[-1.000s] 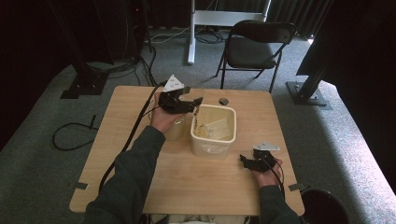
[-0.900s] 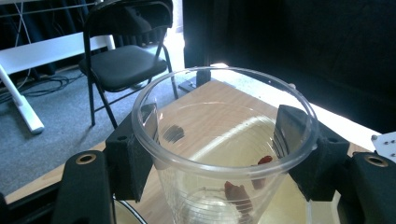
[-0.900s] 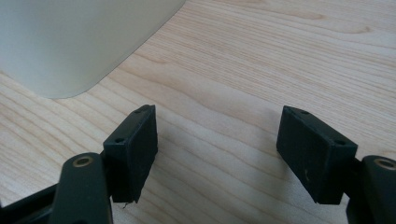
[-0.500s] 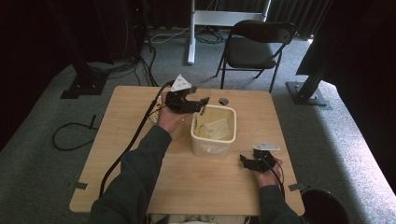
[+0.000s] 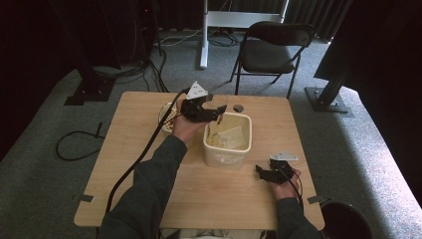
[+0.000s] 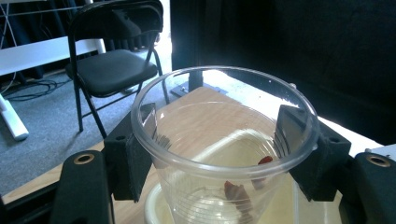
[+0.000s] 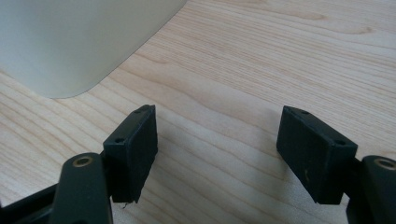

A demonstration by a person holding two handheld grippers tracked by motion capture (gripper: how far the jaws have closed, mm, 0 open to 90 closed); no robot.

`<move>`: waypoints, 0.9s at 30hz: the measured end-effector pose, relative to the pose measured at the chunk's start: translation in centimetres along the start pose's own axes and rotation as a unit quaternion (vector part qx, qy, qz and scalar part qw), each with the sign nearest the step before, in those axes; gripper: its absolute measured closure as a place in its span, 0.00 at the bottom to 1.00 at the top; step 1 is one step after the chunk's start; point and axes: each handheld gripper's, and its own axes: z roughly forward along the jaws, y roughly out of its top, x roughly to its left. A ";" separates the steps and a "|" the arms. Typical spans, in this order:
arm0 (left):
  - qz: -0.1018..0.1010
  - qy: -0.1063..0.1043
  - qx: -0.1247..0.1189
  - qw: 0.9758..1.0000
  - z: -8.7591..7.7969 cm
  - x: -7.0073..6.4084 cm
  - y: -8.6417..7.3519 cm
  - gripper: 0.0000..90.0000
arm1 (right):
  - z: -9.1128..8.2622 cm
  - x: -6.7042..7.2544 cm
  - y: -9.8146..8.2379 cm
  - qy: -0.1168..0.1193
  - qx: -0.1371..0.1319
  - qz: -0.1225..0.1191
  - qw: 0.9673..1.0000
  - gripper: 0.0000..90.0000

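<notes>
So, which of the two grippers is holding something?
The left gripper, above the cream tub, clamps a clear plastic cup. The right gripper stands open over bare table.

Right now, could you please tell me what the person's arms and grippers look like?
Both forearms wear dark grey sleeves. The left gripper and right gripper are black, each topped by a pale grey triangular plate. A black cable trails from the left one. The jaws end in flat, rectangular black pads.

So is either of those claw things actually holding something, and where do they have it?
The left gripper clamps a clear plastic cup by its sides just under the rim, over the cream tub. The right gripper is open above the table, holding nothing.
</notes>
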 end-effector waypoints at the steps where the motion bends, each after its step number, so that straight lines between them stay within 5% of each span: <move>1: 0.000 0.000 0.000 1.000 0.1 0.0 -0.1 0.35 | 0.0 0.0 0.0 0.000 0.000 0.000 1.000 0.31; 27: -0.020 -0.012 0.004 1.000 1.6 -0.2 -0.7 0.32 | 0.0 0.0 0.0 0.000 0.000 0.000 1.000 0.31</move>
